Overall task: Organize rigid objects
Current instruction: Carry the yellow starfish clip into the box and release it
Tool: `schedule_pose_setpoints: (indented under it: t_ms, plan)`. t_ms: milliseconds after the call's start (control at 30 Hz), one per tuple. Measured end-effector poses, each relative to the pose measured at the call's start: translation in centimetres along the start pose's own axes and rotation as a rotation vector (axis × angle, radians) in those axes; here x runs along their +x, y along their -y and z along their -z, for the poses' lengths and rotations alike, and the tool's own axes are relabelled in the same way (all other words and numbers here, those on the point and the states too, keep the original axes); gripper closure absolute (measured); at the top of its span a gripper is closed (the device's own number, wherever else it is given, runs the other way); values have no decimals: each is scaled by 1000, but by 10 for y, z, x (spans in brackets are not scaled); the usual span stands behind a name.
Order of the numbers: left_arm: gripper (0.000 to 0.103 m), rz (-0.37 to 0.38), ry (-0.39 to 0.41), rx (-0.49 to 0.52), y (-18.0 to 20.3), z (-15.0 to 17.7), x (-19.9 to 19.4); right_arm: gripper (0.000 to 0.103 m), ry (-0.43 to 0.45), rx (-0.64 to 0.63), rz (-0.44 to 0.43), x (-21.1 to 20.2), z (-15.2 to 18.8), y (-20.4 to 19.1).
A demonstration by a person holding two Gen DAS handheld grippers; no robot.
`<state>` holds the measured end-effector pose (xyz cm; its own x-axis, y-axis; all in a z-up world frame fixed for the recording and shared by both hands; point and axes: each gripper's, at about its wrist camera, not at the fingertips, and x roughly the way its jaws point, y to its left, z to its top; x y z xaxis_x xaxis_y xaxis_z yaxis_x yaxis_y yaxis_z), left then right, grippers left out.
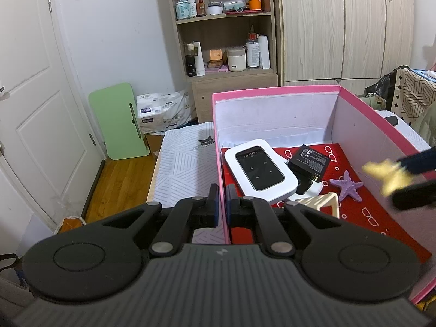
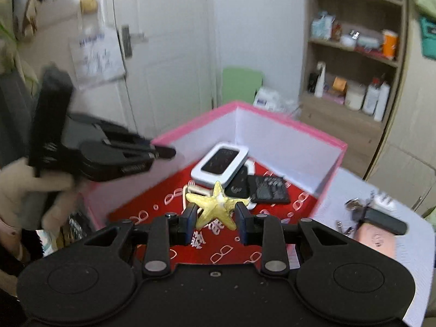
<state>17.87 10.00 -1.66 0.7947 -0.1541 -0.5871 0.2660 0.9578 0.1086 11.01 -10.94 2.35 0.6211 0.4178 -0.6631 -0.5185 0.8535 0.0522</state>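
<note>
Left gripper [image 1: 222,204]: pressed together on the left wall of the pink box [image 1: 275,90], 1 finger outside, 1 inside, wall pinched between the pads. Seen from the right wrist view as a blurred black body at the box's left rim, held by a hand [image 2: 35,182].

Right gripper [image 2: 216,219]: pinching the yellow starfish [image 2: 215,204] — 2 pads against opposite arms of the star, which hangs above the red box floor [image 2: 152,196], near side. In the left wrist view, same starfish blurred at the right edge, over the right wall of the box.

Box contents, per left wrist view:
- White Wi-Fi router [image 1: 260,170] with black screen, far-left area of the floor, lying flat.
- Black battery [image 1: 312,162] just right of the router, touching or overlapping a second dark device beneath — exact contact cannot be told.
- Purple starfish [image 1: 346,185] right of centre, flat on the floor, apart from the battery.
- Cream triangular object [image 1: 323,204] near the left gripper, partly hidden behind it.

Outside the box, right side, per right wrist view: keys [image 2: 354,207], black case [image 2: 384,220] and pink item [image 2: 377,238] on the white patterned tabletop [image 2: 414,261].

Background: shelf unit [image 1: 223,27] with bottles and jars, green board [image 1: 118,121] leaning on the far wall.
</note>
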Motion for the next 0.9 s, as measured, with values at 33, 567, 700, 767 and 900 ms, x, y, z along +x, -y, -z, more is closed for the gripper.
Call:
schedule_pose_setpoints:
  t_ms: [33, 567, 700, 767, 900]
  plan:
    - [98, 1, 0, -1, 0, 0, 0, 69, -28, 2, -5, 10, -2, 0]
    - [98, 0, 6, 3, 1, 0, -2, 46, 57, 69, 68, -10, -6, 15]
    - [98, 0, 6, 3, 1, 0, -2, 39, 83, 126, 130, -38, 1, 41]
    - [98, 1, 7, 2, 1, 0, -2, 39, 71, 159, 157, -45, 6, 56]
    - [98, -1, 7, 4, 1, 0, -2, 39, 33, 280, 163, -47, 22, 100]
